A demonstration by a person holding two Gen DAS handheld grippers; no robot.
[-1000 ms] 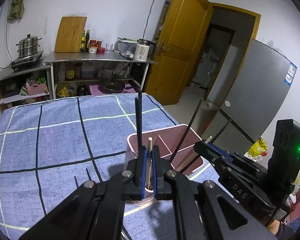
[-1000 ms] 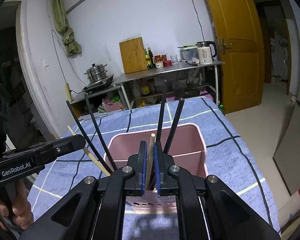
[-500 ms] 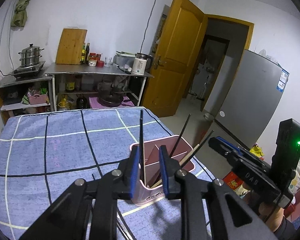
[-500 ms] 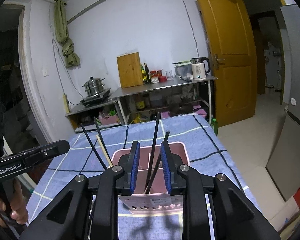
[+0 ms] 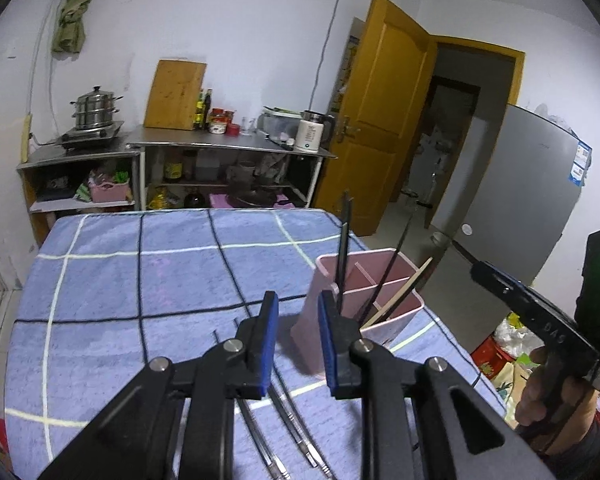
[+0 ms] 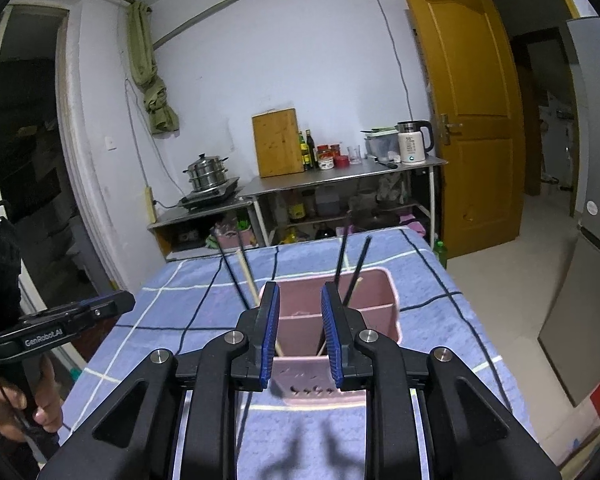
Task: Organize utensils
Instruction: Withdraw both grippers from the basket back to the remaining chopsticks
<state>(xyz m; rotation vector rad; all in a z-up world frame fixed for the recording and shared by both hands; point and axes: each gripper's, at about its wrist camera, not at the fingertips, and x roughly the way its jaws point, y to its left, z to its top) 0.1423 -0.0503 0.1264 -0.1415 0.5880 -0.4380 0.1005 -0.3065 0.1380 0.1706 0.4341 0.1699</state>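
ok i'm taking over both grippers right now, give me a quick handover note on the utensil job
Left gripper: jaws have just been opening, now apart with nothing between them, beside the pink holder.
Right gripper: likewise just opened and empty, in front of the pink holder.
In the holder: black chopsticks and a wooden chopstick, leaning in its compartments.
Done: those sticks are in.
Left: metal utensils lie on the checked blue cloth under the left gripper; probably pick these up next. How many, and what kind, is hard to tell from here.
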